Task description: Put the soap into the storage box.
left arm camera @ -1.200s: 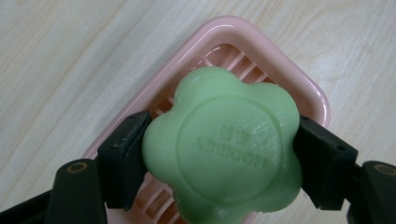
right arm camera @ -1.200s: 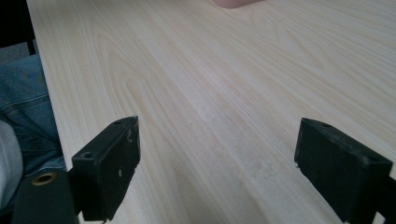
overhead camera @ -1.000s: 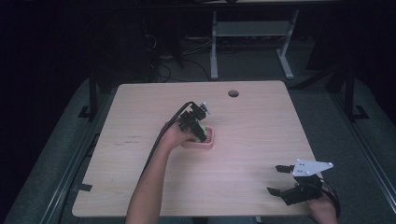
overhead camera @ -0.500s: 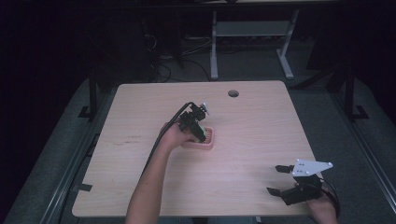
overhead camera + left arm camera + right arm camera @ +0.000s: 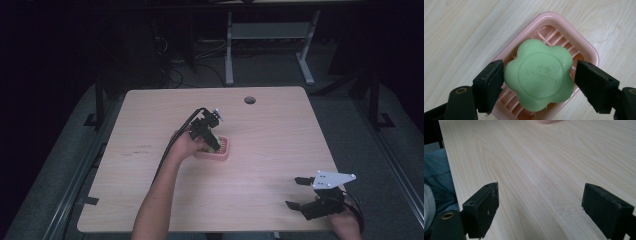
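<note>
our left claw (image 5: 537,77) straddles the green flower-shaped soap bar (image 5: 539,75), which lies in the pink slatted plastic soap dish (image 5: 587,48) mid-tabletop (image 5: 280,130). its jaws sit narrow, one touching, the other a sliver off. we should keep the soap centred and squeeze on its flat lobes. our right claw (image 5: 540,211) gapes wide, empty, at the near edge. the dish's near rim is cut off, and the embossed lettering is hard to read.

high view overhead, far; left gripper view close above soap dish (image 5: 587,47); shared
</note>
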A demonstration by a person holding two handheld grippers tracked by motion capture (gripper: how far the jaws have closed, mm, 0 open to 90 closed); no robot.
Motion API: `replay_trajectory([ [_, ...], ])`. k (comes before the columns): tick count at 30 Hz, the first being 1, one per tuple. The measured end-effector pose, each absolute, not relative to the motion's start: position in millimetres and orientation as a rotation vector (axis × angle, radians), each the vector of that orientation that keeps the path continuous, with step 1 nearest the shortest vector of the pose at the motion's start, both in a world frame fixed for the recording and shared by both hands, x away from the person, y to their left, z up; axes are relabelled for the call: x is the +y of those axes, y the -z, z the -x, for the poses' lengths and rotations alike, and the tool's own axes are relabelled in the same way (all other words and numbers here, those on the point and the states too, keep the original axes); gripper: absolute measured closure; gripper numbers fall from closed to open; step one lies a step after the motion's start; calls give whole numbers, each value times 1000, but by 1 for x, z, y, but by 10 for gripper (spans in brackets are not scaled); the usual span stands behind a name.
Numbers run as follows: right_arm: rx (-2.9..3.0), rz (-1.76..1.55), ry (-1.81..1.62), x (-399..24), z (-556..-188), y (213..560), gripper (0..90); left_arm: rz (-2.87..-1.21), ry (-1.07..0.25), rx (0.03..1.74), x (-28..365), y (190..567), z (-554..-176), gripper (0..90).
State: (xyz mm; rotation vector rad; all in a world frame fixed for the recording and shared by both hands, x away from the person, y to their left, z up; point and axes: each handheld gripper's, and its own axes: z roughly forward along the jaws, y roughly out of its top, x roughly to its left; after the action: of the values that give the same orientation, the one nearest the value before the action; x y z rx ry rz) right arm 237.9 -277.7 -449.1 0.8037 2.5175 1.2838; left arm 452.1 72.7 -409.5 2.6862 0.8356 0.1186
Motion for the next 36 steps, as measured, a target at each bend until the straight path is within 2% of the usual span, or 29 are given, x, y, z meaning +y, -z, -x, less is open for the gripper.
replay_trajectory([
  [36,2525,-818,-1270,-277,-238,451,138,-2624,-135,820,92,398,-433,217],
])
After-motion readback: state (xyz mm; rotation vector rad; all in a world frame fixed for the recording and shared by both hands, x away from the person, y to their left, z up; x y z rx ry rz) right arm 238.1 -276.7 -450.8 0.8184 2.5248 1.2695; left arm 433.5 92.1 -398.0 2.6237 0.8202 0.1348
